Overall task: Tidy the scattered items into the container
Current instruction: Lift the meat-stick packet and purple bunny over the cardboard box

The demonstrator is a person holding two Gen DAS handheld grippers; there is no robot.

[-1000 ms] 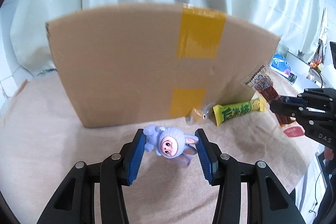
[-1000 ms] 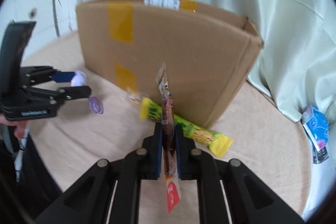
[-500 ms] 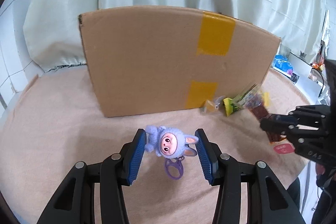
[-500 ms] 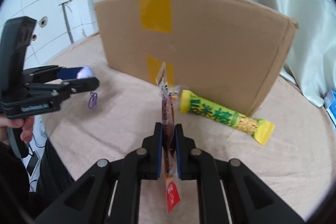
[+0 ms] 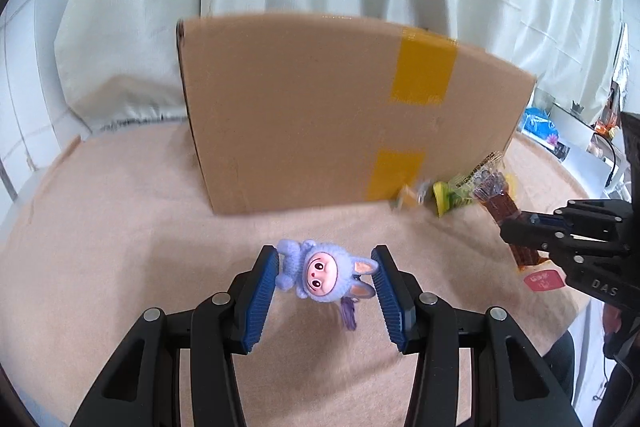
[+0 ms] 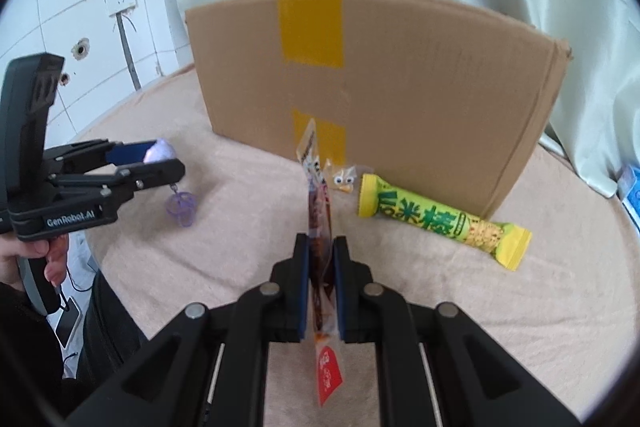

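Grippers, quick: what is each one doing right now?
Left gripper: closed on the purple doll keychain.
Right gripper: closed on the red snack packet.

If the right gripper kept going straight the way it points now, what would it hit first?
Probably the small clear-wrapped candy on the beige cloth, just ahead of the right gripper and its dark snack stick packet. Behind it stands the brown cardboard box. Depth is uncertain.

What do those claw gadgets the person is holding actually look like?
Both are black plastic. The left claw has two long fingers with ribbed blue pads and silver screws. The right claw is built the same. From the side, the left one shows white lettering and a pistol-style handle. A dark sleeve shows.
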